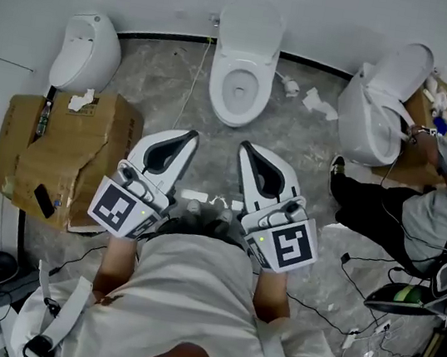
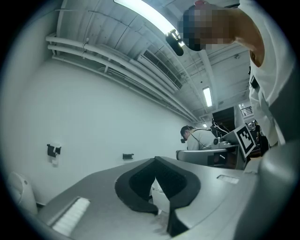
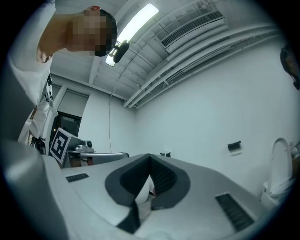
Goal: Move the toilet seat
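Both tools are held level, side by side, in front of the person's chest. The left tool (image 1: 189, 138) has its jaws closed together and grips nothing; its own view confirms the dark pads meeting at the tip (image 2: 155, 160). The right tool (image 1: 246, 147) is in the same condition, jaws closed on nothing (image 3: 150, 156). Each tool carries a cube with a black-and-white square marker (image 1: 115, 207); these show patterns only, not lettering.

The toilet (image 1: 243, 67) stands against the far wall, ahead of the two tools and well apart from them. Its lid is raised against the wall and the bowl is open. Whether the toilet seat is up or down cannot be told.

A urinal (image 1: 87, 49) stands to the left, beside a cardboard box (image 1: 68, 153) with a white slip (image 1: 80, 100) on top, too small to read. A second toilet (image 1: 378, 105) lies tilted at right, next to a crouching person (image 1: 435, 194). Paper scraps (image 1: 319, 103) lie on the floor (image 1: 296, 143).
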A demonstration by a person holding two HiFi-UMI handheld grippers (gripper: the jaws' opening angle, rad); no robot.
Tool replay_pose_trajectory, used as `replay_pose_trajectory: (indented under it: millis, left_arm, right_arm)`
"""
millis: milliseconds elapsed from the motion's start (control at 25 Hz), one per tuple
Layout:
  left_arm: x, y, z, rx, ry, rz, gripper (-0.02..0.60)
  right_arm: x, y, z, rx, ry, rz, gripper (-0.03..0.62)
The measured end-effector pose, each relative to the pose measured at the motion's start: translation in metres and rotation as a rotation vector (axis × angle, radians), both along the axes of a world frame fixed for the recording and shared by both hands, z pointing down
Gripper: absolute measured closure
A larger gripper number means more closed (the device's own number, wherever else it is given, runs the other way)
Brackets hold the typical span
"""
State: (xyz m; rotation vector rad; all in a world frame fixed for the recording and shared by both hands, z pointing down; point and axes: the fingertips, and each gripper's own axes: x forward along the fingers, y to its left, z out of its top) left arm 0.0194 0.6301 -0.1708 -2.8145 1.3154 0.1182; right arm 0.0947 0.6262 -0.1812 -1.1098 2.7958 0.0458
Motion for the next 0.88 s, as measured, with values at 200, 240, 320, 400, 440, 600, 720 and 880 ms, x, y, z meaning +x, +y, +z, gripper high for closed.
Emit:
replay_pose_trajectory:
  millis: [200,240,320,400,440,600,720,880]
  left_arm:
    - [0.007,-0.004,0.001,-0.010,0.000,-0.021,0.581]
    - [0.008,-0.005,0.002,-0.010,-0.001,-0.021,0.581]
    - [0.009,-0.010,0.005,-0.011,-0.005,-0.021,0.581]
    - [0.008,-0.019,0.008,-0.014,-0.006,-0.021,0.581]
    - [0.006,-0.024,0.009,-0.017,-0.007,-0.019,0.581]
    - [-0.002,-0.044,0.015,-0.017,-0.006,-0.006,0.581]
    - [-0.011,-0.062,0.019,-0.022,-0.002,0.003,0.581]
    - [-0.022,-0.094,0.021,-0.027,0.002,0.017,0.581]
  right_arm:
    - [0.007,-0.007,0.002,-0.009,-0.012,-0.012,0.595]
    - [0.008,-0.009,0.004,-0.011,-0.013,-0.013,0.595]
    - [0.008,-0.014,0.007,-0.014,-0.014,-0.018,0.595]
    - [0.006,-0.022,0.010,-0.018,-0.010,-0.022,0.595]
    - [0.003,-0.027,0.011,-0.022,-0.006,-0.023,0.595]
    - [-0.006,-0.047,0.019,-0.030,0.005,-0.013,0.595]
    - [-0.015,-0.064,0.021,-0.032,0.015,-0.005,0.595]
    - [-0.027,-0.093,0.022,-0.035,0.024,0.007,0.595]
